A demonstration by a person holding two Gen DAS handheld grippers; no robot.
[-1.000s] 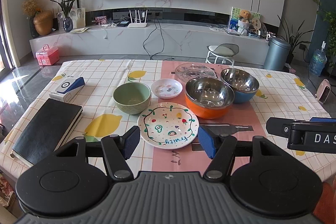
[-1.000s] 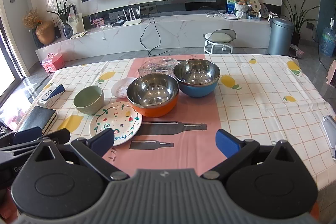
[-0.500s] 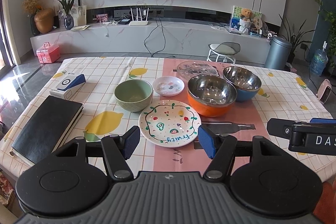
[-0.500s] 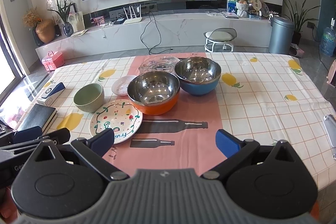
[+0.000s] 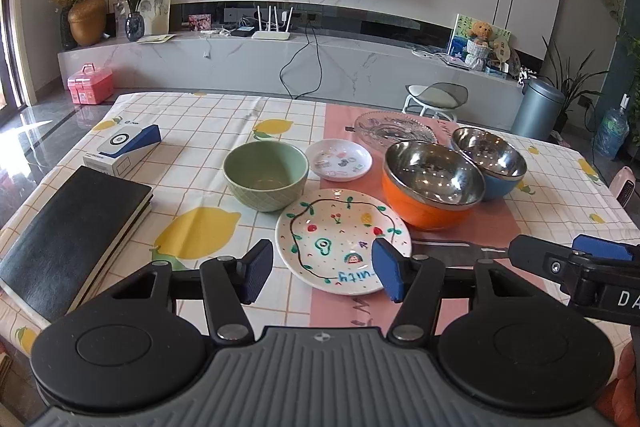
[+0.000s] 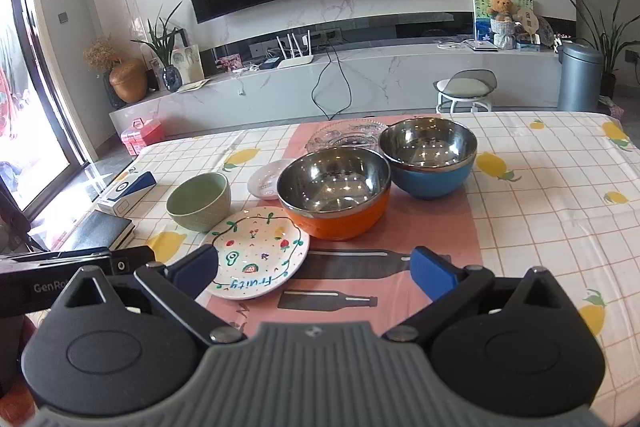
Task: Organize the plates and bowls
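Note:
A painted "Fruity" plate lies nearest me. Behind it stand a green bowl, a small white dish, an orange steel-lined bowl, a blue steel-lined bowl and a clear glass plate. My left gripper is open and empty, just above the Fruity plate's near rim. My right gripper is open and empty, over the pink runner right of that plate.
A black notebook and a white-blue box lie at the table's left. The lemon-print tablecloth stretches to the right. The right gripper's finger shows at the left view's right edge.
Both grippers have moved forward toward the dishes, which look larger and nearer. Both stay open.

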